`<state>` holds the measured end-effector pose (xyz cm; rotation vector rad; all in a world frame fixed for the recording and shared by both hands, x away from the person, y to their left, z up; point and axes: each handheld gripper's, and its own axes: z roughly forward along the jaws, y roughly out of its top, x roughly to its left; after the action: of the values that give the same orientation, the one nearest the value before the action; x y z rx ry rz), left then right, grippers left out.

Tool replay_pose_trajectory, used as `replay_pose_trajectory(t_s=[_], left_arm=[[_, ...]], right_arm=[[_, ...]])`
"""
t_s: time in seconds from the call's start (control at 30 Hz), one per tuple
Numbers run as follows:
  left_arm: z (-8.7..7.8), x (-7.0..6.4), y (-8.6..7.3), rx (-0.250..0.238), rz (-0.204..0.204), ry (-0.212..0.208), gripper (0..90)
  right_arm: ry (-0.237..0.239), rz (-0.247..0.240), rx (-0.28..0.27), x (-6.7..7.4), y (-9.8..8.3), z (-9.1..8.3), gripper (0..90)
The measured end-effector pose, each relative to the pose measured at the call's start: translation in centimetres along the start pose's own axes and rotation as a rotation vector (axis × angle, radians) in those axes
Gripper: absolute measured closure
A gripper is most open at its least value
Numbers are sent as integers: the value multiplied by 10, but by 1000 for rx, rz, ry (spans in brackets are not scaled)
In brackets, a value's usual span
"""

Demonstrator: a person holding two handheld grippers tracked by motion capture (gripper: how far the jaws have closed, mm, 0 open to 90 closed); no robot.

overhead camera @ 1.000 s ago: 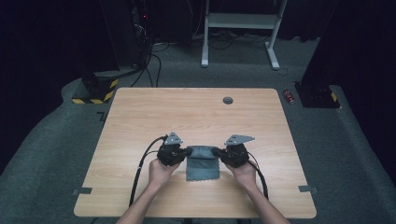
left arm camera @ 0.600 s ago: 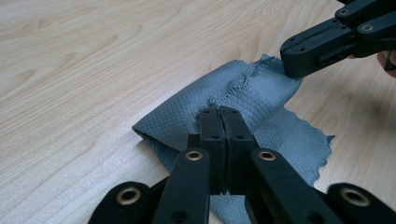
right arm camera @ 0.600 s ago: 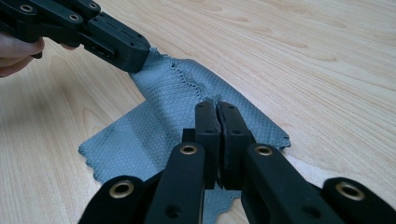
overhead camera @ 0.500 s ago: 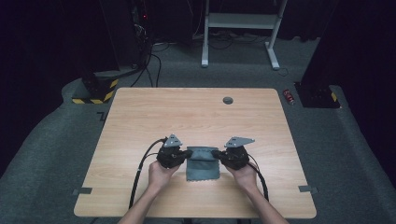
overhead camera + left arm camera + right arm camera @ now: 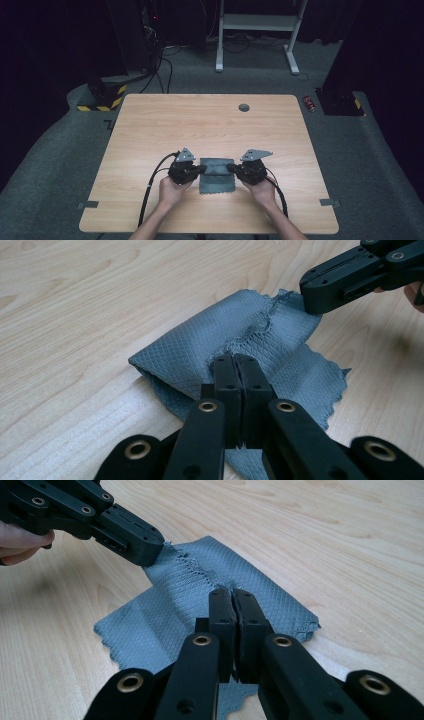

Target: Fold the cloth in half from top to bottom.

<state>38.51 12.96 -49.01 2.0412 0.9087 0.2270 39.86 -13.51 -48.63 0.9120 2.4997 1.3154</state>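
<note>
Grey, diamond-woven fabric is what it all turns on: a small cloth lying on the near half of the table, right in front of the person, with a scalloped hem showing along its near edge. From where I stand the forearms come in low, one hand behind the left gripper and the other hand behind the right gripper, and the two tools face each other across the cloth's far edge.

Both are pinched tight. In the left gripper view the jaws are pressed flat together with a pucker of cloth caught between the tips, and the right gripper bites the opposite corner farther off. The right gripper view gives the mirror of it: jaws fully closed on the fabric, the left gripper clamped on the other corner. Between the two grips the edge is lifted and gathered in small wrinkles, and a layer already lies doubled over another beneath it.

I would judge the paired hold is there to keep the edge taut and level, so the cloth can be carried over itself as a fold without skewing; one grip alone would let it droop.

Beyond the cloth the wood runs bare to a round cable grommet near the far edge. Past that, on the carpet, sit a yellow-and-black striped block, loose cables and the white legs of a stand.
</note>
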Motion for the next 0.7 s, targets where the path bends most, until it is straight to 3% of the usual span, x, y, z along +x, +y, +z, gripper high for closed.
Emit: replay_pose_trajectory(t_s=[0.7], left_arm=[[2,-8,-12,16,33,14,887]], right_arm=[[10,3,15,7,-14,1,879]])
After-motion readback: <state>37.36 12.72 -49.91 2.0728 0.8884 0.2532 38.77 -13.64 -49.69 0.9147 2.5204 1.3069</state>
